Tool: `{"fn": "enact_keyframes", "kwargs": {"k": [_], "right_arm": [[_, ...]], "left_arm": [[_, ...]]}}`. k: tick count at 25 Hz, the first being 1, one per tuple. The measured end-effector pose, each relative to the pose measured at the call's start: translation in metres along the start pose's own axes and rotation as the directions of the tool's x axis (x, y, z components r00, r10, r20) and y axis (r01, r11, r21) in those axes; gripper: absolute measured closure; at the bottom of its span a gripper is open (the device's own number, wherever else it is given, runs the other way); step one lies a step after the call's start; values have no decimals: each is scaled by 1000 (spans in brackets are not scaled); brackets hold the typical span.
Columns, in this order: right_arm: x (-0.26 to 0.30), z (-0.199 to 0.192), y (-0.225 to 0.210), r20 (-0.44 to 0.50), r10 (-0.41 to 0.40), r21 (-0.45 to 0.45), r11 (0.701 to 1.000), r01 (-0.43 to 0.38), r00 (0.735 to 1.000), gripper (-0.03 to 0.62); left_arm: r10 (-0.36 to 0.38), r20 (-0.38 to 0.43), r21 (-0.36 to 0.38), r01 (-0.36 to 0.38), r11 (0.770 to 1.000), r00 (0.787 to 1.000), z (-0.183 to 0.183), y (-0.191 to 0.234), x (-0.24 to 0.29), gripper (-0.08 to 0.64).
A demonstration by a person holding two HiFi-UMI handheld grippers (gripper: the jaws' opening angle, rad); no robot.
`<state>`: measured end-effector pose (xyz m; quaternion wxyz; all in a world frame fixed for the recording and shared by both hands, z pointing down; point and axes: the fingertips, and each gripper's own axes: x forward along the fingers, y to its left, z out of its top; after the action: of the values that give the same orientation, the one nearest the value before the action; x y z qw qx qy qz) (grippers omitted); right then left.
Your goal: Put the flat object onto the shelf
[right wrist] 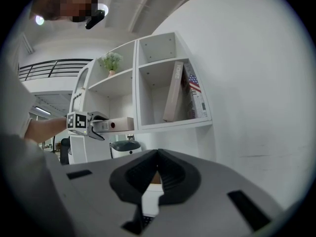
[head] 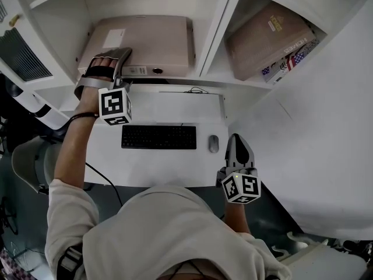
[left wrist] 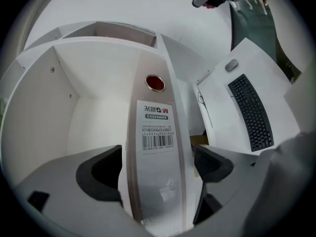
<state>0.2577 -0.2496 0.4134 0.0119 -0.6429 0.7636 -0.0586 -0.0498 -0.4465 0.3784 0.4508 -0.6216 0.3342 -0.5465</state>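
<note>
**A:** What is called for at this step?

**B:** The release is judged to be the step in hand. The file box (head: 148, 39) is seen lying flat in the left compartment of the shelf (head: 217, 28), with its labelled spine turned outward. The left gripper (head: 118, 60) should be drawn straight back along the line of the spine and kept level, so that the box is not dragged out by either pad. No twist should be given while the spine is between the jaws.

**A:** How are those jaws set, and where is the box relative to them?

**B:** They are spread wide, with the spine standing upright in the middle between them. A clear gap is seen at the right pad. The left pad lies just beside the box's edge, and no pressing can be made out there. The box is judged to be borne by the shelf, not by the gripper.

**A:** And the other gripper?

**B:** The right gripper (head: 239, 147) is held low at the near edge of the counter (head: 175, 107), well apart from the shelf. Its jaws are closed together with nothing between them.

**A:** What should be watched?

**B:** The spine end lies near the shelf's front edge, so a snag on withdrawal could pull the box forward.
</note>
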Motion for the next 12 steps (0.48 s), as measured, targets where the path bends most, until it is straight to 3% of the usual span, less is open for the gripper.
{"fn": "enact_keyframes", "kwargs": {"k": [4,10,12], "right_arm": [[-6,1,10,2,17,-5,1000,-17,1000,589],[-15,6,27,14,48,-16,999,-47,999,589],[-18,8,33,18,60,-19,998,-60,998,589]], "left_arm": [[48,18,-31,-47,998,999,4,6,-20,117],[61,50,-170,-52,984,997,1,2,-53,119],[76,61,-232,-60,971,995,0,2,-66,149]]}}
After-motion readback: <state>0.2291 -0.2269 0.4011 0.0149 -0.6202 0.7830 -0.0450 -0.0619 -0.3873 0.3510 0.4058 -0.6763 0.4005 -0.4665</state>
